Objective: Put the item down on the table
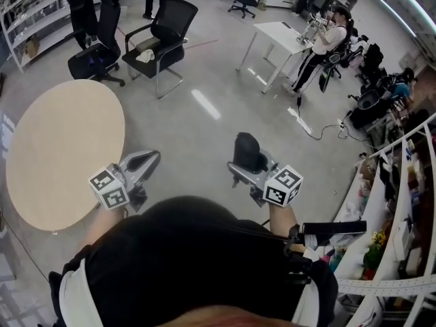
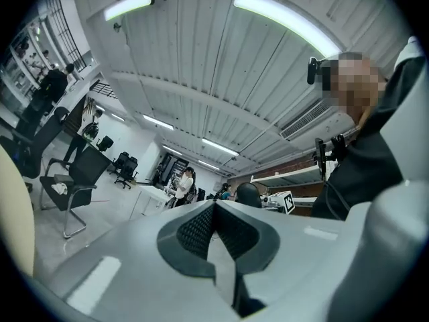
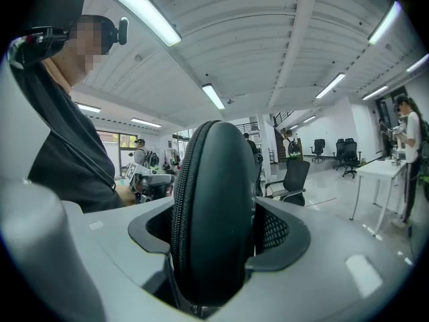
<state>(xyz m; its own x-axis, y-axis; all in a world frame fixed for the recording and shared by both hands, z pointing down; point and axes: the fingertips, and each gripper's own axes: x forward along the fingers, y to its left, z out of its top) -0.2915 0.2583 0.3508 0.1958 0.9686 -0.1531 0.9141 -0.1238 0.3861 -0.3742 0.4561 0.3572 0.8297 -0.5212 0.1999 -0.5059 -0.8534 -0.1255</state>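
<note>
A white shelf unit [image 1: 27, 9] lines the wall at the far left, and in front of it a round, pale wood counter [image 1: 65, 152] stands on the glossy grey floor [image 1: 204, 125]. Beyond the round counter are a black swivel chair [image 1: 99, 43] and a black armchair [image 1: 160, 36] on a metal frame, with a pale cloth [image 1: 145, 56] on its seat. The left tongs [image 1: 144, 159] hover just beside the round counter's right rim, their jaws pressed together with nothing between them. To their right, the right tongs [image 1: 246, 163] are clamped on a black zippered case [image 1: 247, 147]. It stands on edge between the pads, and its zip shows in the right gripper view. The case is in the air over open floor, well apart from the round counter. Farther right, a white rectangular counter [image 1: 276, 33] stands on thin legs, with a person [image 1: 320, 50] in a white top and dark trousers standing at its far end. A cable [image 1: 306, 125] trails across the floor near them. White shelving [image 1: 398, 176], crowded with goods, runs along the right edge. Overhead, the gripper views show a ribbed white ceiling [image 3: 268, 39] with long strip lights [image 3: 134, 9].
</note>
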